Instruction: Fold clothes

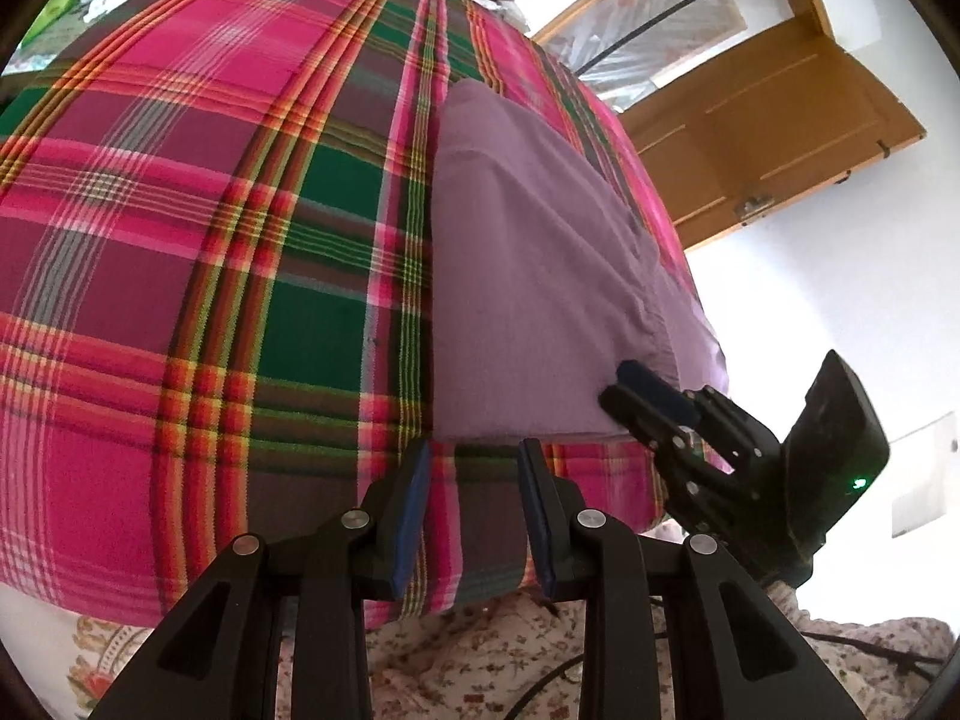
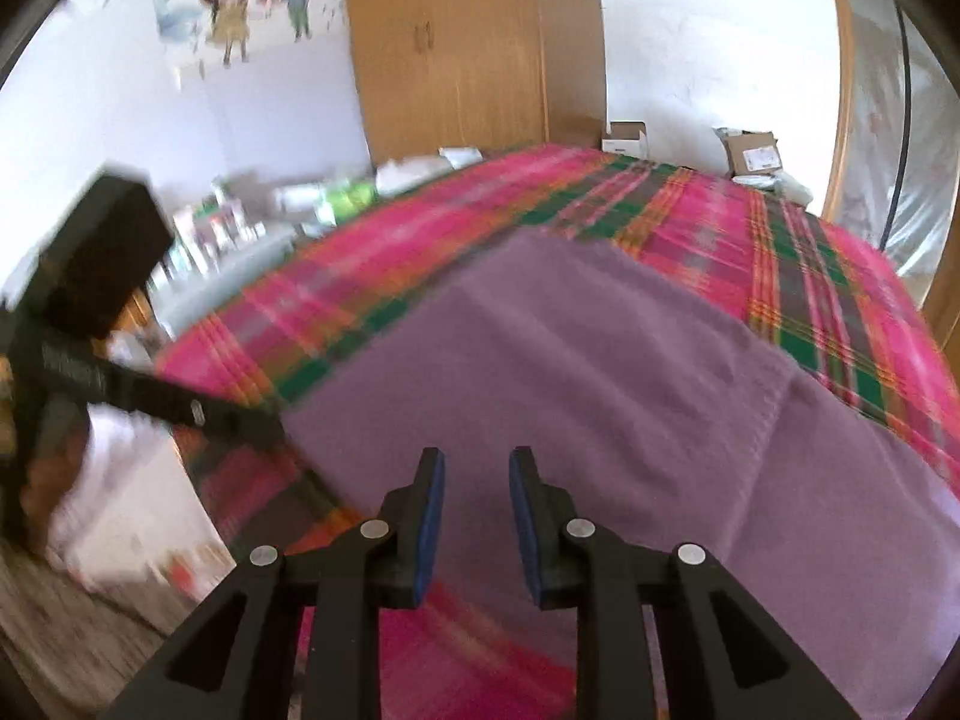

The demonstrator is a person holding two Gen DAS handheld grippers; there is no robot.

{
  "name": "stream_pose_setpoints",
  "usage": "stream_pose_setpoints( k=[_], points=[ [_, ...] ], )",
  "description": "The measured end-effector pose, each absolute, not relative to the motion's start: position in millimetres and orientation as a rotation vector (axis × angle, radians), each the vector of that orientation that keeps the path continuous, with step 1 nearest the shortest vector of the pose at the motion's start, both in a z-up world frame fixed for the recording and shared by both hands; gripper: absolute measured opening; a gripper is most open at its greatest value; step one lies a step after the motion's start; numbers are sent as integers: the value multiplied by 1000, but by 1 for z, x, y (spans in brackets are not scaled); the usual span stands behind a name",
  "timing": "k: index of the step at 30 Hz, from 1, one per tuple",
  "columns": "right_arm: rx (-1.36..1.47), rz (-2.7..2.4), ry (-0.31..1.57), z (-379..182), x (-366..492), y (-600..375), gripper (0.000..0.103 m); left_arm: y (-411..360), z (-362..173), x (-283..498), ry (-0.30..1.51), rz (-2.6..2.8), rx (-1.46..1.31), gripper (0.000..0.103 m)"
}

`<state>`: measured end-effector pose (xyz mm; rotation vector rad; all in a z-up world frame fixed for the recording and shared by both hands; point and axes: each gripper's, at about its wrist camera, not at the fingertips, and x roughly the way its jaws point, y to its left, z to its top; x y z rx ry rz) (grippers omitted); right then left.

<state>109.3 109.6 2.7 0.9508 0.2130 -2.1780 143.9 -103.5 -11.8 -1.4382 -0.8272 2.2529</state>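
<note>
A purple garment [image 1: 540, 270] lies flat on a pink and green plaid bedcover [image 1: 180, 240], along its right side. My left gripper [image 1: 474, 450] hovers open just short of the garment's near edge; only plaid cloth shows between its blue pads. My right gripper [image 1: 621, 387] reaches to the garment's near right corner. In the right wrist view the garment [image 2: 600, 360] fills the middle, folded, with a seam running across it. There the right gripper [image 2: 477, 459] stands open above the purple cloth, pinching nothing. The left gripper [image 2: 270, 429] comes in from the left at the garment's corner. This view is blurred.
A wooden door [image 1: 780, 120] stands past the bed's right side, a wooden wardrobe [image 2: 468, 48] behind its far end. Cardboard boxes [image 2: 750, 156] and small clutter [image 2: 240, 222] line the far edges. Floral fabric [image 1: 480, 660] lies below the near edge of the bed.
</note>
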Motion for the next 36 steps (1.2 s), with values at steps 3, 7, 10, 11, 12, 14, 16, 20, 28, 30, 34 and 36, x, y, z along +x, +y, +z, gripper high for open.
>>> stream_pose_setpoints(
  k=[3,7,10,11,12,14,16,20,28,30,34,36],
  points=[
    [956,-2161,138,10,86,93,24,-113,-4,145,-854,2276,-1379,31],
    [984,-2184,174,18,49,67,24,-114,6,141,-900,2302,-1281,31],
    [1029,-2170,182,25,24,55,24,-108,9,134,-904,2290,-1240,31],
    [1031,-2163,194,27,16,50,23,-104,8,131,-890,2274,-1243,31],
    [1053,-2155,197,25,8,45,23,-101,5,127,-882,2270,-1256,31],
    [1106,-2138,194,20,-7,38,21,-95,-1,119,-870,2268,-1294,31],
    [1162,-2122,185,11,-21,32,21,-95,-6,113,-878,2269,-1321,31],
    [1220,-2135,210,-5,-33,21,21,-96,-10,110,-866,2266,-1351,31],
    [1254,-2179,293,-15,-35,9,20,-111,-17,112,-878,2235,-1349,31],
    [1246,-2192,313,-15,-33,9,20,-104,-17,101,-879,2231,-1344,31],
    [1257,-2190,256,-14,-35,13,20,-101,-17,95,-869,2232,-1337,31],
    [1261,-2187,228,-11,-35,15,20,-100,-16,95,-858,2237,-1337,31]
  ],
)
